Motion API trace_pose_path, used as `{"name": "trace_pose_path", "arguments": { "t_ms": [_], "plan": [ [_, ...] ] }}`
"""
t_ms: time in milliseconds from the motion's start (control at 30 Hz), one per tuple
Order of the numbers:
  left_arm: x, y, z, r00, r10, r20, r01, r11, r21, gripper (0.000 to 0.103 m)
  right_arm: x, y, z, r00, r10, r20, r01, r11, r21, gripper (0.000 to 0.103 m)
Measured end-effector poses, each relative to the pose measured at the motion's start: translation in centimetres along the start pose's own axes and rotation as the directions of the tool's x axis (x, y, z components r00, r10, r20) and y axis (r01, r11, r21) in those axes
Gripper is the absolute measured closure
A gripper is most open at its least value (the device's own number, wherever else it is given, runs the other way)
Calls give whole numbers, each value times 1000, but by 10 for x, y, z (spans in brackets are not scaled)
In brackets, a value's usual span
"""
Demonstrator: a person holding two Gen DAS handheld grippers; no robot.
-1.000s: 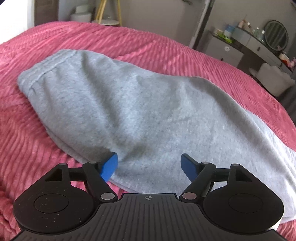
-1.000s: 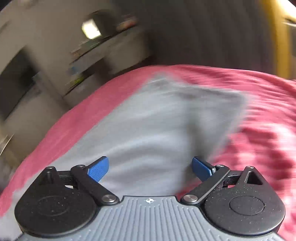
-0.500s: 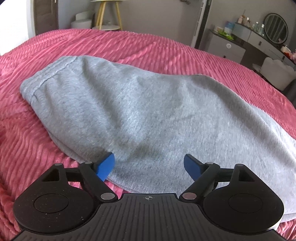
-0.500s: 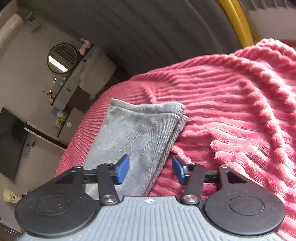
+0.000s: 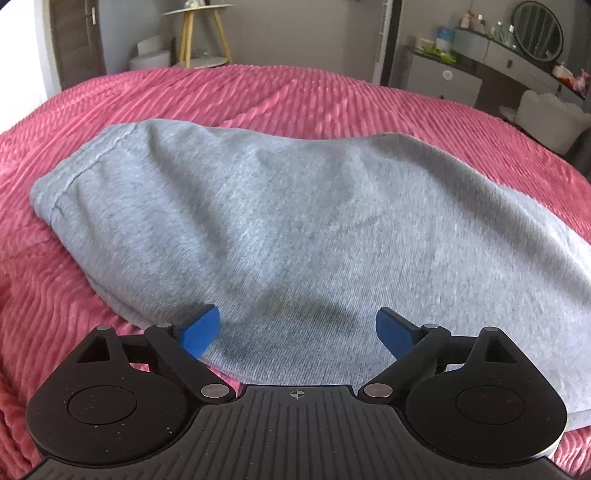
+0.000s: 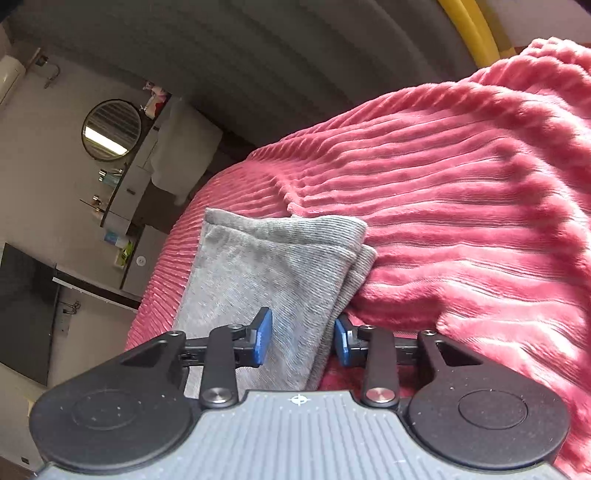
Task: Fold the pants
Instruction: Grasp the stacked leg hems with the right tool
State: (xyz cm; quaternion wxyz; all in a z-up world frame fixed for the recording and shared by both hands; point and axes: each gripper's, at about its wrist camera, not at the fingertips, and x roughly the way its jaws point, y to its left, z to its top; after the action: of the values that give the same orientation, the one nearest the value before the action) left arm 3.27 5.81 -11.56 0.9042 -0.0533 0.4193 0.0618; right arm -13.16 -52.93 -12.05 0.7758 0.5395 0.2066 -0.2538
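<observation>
Grey pants (image 5: 295, 221) lie flat on a pink ribbed bedspread (image 5: 258, 96), legs stacked, waistband at the far left in the left wrist view. My left gripper (image 5: 298, 330) is open wide, just above the pants' near edge, holding nothing. In the right wrist view the stacked leg cuffs (image 6: 284, 254) lie on the bedspread (image 6: 461, 221). My right gripper (image 6: 303, 341) is partly closed, its blue pads on either side of the near leg edge, a gap still showing; it does not grip the cloth.
A dresser with a round mirror (image 5: 537, 29) and a white chair (image 5: 546, 118) stand beyond the bed's right side. A yellow-legged stool (image 5: 199, 33) stands at the back. A dark TV (image 6: 26, 310) shows left in the right wrist view.
My right gripper swung to the leg cuffs and its jaws narrowed around the leg edge. My left gripper rose slightly and stayed open over the pants.
</observation>
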Motion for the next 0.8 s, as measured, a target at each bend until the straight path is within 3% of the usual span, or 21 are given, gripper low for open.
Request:
{"name": "trace_pose_path", "arguments": {
  "t_ms": [67,133,167,200,667,733,800],
  "plan": [
    [1,0,0,1000,3,0,-3,1000,6,7,2,1,0,1000,8,8,-8,1000,1,66],
    [2,-1,0,1000,7,0,-7,1000,10,7,4,4,0,1000,4,19,-4,1000,-18,77],
    [2,-1,0,1000,7,1,-7,1000,10,7,4,5,-1,1000,1,27,0,1000,-28,89],
    [1,-1,0,1000,7,2,-7,1000,10,7,4,6,-1,1000,0,31,1,999,-35,91],
    [4,-6,-1,1000,14,3,-14,999,36,6,18,4,1,1000,-1,26,1,1000,-19,84],
    [4,-7,-1,1000,18,3,-18,999,43,6,20,5,1,1000,-1,28,2,1000,-27,81],
    [6,-9,-2,1000,25,2,-25,998,57,5,21,6,-1,999,13,31,-12,999,-36,70]
  ]
}}
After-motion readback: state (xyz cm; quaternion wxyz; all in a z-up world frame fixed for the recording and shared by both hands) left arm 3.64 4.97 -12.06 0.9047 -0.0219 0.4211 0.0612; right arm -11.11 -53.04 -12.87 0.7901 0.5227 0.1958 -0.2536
